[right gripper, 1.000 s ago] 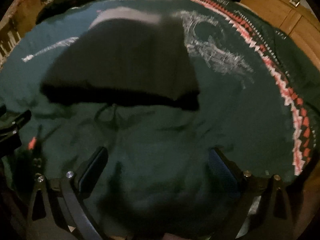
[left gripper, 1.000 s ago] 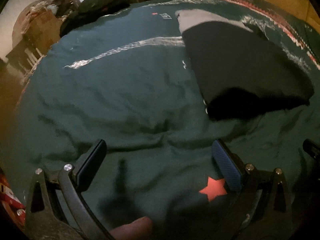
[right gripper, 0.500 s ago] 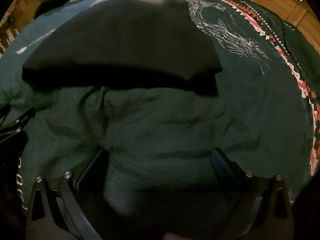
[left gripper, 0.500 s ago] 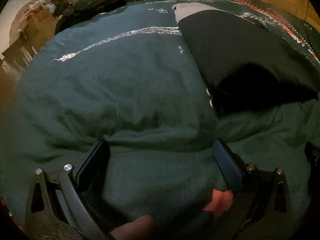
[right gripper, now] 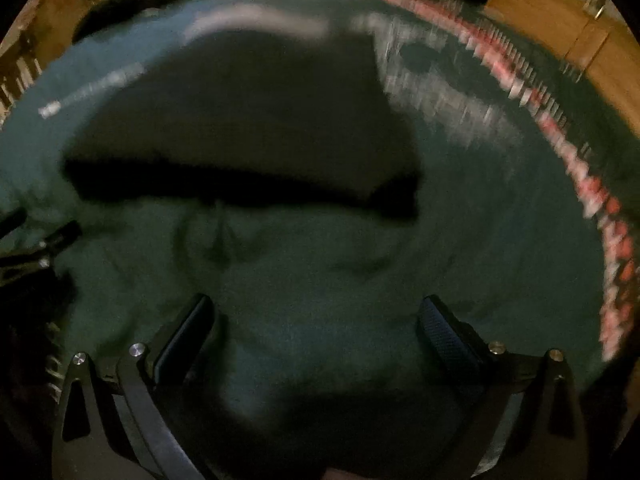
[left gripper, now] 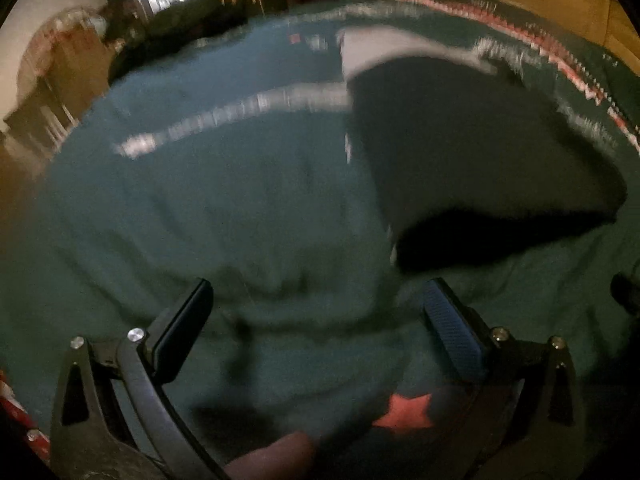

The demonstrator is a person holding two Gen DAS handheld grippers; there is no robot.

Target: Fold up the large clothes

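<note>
A large dark teal garment point(left gripper: 240, 208) with a white stripe and a red star print point(left gripper: 404, 412) lies spread over the bed; it also fills the right wrist view point(right gripper: 320, 280). A folded black cloth point(left gripper: 472, 152) lies on it at the right, and shows in the right wrist view point(right gripper: 248, 120) ahead at centre. My left gripper point(left gripper: 316, 304) is open just above rumpled teal fabric, short of the black cloth. My right gripper point(right gripper: 316, 316) is open over teal fabric, in front of the black cloth. Both views are motion blurred.
A red and white patterned border point(right gripper: 592, 184) runs along the cover's right side. Wooden furniture point(right gripper: 560, 28) stands at the far right. Dark clothes and clutter point(left gripper: 168, 36) lie at the far left beyond the bed. The other gripper point(right gripper: 28, 252) shows at the left edge.
Both grippers have pulled back and lifted a little from the fabric; the red star is in view again under the left gripper. Both stay open.
</note>
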